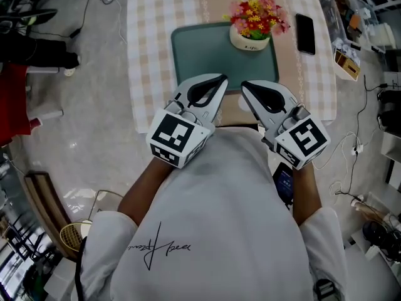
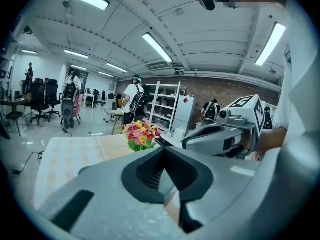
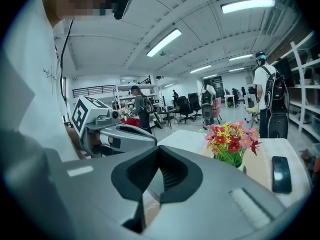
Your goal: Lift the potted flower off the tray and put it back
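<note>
Checked-cloth table (image 1: 150,55) carries a green plastic tray (image 1: 207,58), white-potted flower (image 1: 250,39) standing on its far right corner; left gripper (image 1: 221,80), right gripper (image 1: 245,85) closed, empty.

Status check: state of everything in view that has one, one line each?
Left gripper: shut, empty.
Right gripper: shut, empty.
Potted flower: upright on the tray's far right corner, not held.
Tray: flat on the table.
Phone: flat on the table, screen dark.
</note>
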`<state>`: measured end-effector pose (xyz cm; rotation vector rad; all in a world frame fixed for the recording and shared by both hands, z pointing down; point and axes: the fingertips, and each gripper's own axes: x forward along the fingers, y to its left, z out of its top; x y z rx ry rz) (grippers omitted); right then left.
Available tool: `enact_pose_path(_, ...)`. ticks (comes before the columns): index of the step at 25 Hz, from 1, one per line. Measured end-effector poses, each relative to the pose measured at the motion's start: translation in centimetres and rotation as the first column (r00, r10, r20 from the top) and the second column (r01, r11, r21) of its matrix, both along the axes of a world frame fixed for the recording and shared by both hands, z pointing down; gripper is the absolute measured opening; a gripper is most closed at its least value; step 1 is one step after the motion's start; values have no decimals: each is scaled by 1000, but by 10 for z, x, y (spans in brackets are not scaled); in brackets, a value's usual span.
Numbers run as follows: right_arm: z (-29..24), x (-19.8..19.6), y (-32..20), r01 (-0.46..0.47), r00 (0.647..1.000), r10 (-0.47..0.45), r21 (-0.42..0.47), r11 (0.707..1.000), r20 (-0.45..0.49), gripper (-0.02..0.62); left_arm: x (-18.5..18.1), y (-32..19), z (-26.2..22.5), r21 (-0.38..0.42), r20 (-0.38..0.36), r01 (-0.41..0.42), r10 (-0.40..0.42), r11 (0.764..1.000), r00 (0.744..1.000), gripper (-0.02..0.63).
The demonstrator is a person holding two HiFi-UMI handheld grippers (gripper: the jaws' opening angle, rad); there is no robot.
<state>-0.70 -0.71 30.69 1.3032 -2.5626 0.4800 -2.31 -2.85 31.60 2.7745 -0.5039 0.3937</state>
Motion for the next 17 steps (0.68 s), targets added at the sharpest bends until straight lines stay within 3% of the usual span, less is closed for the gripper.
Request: enact_pose_path(17,3,-19,11,49,998,-50,-20,999,-36,3,-11,8,9,-69,-20,16,-18,997,1000,0)
